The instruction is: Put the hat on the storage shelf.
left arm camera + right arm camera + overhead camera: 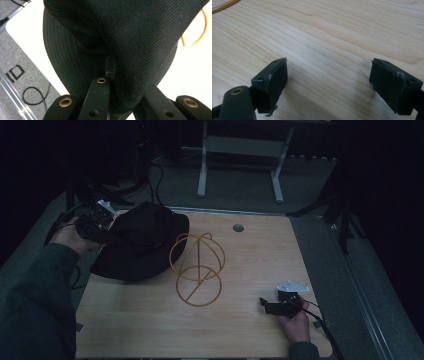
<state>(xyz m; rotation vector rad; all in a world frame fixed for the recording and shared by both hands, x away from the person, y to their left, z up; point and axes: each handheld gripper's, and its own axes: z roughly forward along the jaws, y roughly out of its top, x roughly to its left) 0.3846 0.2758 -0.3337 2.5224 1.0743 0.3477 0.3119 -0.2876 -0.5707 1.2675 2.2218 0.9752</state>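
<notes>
A black brimmed hat point(142, 240) lies on the wooden table point(250, 265) at its back left. My left gripper point(102, 227) is at the hat's left edge, shut on the brim. In the left gripper view the hat point(140, 35) hangs over the jaws, its brim pinched between them. A golden wire hat stand point(197, 267) stands at the table's middle, just right of the hat; a piece of its ring point(197, 35) shows past the hat. My right gripper point(272, 306) rests low at the front right, open, with bare wood between its fingers point(273, 80).
A cable hole point(238, 227) sits in the table near its back edge. Behind the table stands a white desk frame point(240, 160) on grey carpet. Cables point(35, 96) lie on the floor left of the table.
</notes>
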